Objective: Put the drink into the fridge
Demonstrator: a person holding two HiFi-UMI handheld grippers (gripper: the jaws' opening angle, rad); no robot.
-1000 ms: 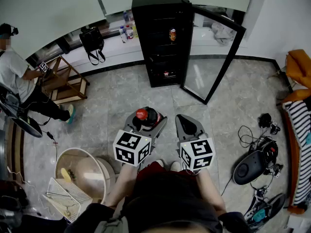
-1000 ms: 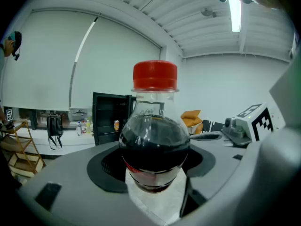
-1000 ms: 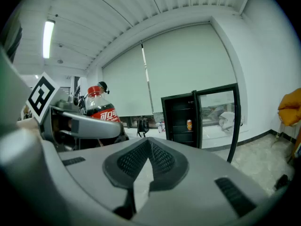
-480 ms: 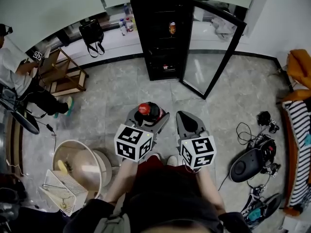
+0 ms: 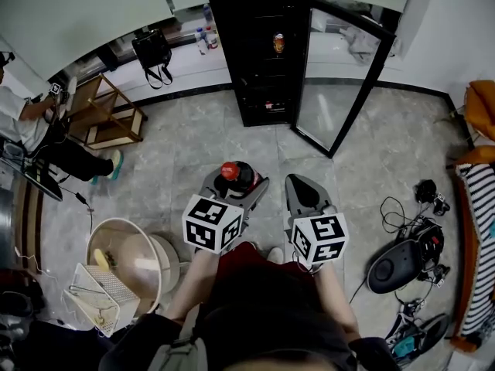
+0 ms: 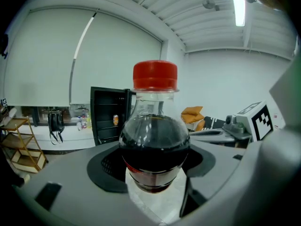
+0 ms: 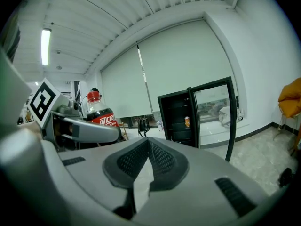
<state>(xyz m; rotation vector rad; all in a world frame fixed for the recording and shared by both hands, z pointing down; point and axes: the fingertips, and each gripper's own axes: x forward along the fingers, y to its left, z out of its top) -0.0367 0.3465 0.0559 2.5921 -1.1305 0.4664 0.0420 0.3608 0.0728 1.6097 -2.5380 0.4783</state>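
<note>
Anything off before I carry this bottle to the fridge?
Nothing stands out. The cola bottle sits upright in the left gripper, cap on, no spill; the fridge stands ahead, its door open.

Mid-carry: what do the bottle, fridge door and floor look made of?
The bottle looks like clear, glossy plastic: dark liquid shows through, under a red cap. The fridge door seems a glass pane in a black frame; the floor shows through it. That floor looks like polished grey stone or ceramic tile, veined, with thin joints.
</note>
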